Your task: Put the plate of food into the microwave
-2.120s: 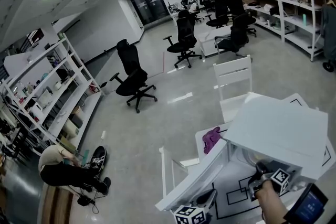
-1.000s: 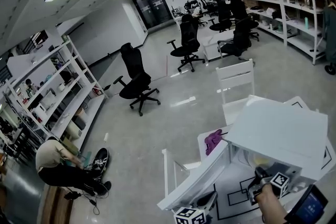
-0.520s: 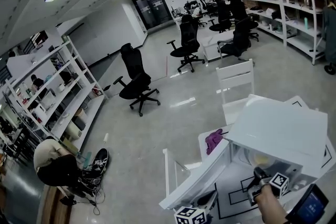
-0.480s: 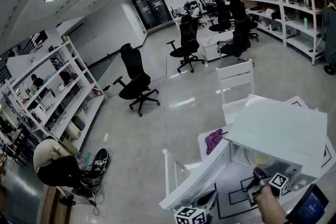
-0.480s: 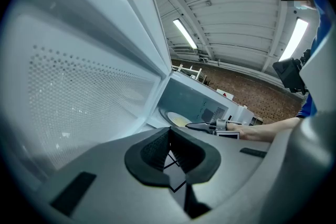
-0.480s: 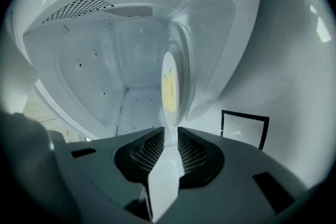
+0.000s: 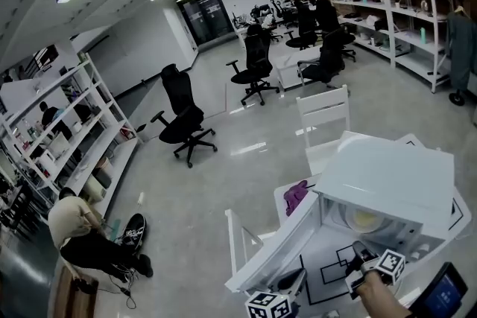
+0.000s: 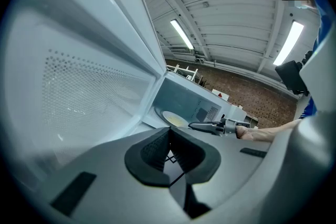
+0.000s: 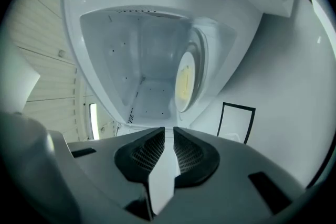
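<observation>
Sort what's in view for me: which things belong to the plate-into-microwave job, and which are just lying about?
Part of the job:
microwave, with its door open
plate of food, already inside
left gripper, fingers together
right gripper, in front of the opening

Just lying about:
purple cloth on the table corner
white chair
black office chairs
shelving

We see a black office chair (image 7: pixel 181 123) on the glossy grey floor (image 7: pixel 223 175) and a white wooden chair (image 7: pixel 323 115) beyond the table (image 7: pixel 322 269). A purple cloth (image 7: pixel 295 195) lies at the table's corner. White shelving racks (image 7: pixel 67 138) line the left wall, where a person (image 7: pixel 78 231) crouches.
</observation>
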`<state>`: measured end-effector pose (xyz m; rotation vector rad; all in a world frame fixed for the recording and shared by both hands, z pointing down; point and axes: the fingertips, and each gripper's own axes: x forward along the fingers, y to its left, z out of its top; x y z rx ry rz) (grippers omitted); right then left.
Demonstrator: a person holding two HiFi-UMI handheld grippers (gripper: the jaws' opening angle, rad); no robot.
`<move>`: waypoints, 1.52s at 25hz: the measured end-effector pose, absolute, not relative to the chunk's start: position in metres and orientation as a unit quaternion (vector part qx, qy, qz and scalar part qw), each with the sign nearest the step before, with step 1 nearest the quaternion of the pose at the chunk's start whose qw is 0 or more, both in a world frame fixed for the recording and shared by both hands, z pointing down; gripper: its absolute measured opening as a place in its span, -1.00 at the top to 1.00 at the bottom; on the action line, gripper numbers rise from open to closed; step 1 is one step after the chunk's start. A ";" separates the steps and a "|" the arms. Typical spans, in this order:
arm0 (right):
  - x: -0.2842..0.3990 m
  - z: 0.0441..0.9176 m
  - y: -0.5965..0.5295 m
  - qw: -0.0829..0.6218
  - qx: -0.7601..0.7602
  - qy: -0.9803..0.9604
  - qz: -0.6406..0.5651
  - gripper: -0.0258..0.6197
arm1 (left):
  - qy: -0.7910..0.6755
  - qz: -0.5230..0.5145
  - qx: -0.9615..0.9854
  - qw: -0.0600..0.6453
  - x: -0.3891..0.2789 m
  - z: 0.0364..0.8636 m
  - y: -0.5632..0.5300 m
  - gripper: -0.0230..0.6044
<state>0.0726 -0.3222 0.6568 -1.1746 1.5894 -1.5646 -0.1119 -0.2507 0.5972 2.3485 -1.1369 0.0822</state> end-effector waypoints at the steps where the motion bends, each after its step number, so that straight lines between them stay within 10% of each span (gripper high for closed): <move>1: 0.073 0.653 -0.318 0.304 -0.445 0.607 -0.584 0.76 | -0.419 0.030 0.869 0.262 -0.113 0.597 -0.249 0.91; 20: 0.054 0.545 -0.205 0.130 -0.517 0.793 -0.293 0.88 | -0.411 0.013 0.880 0.237 -0.140 0.574 -0.183 0.91; 38: 0.024 0.531 -0.130 0.122 -0.529 0.800 -0.254 0.89 | -0.421 -0.001 0.881 0.215 -0.183 0.562 -0.144 0.91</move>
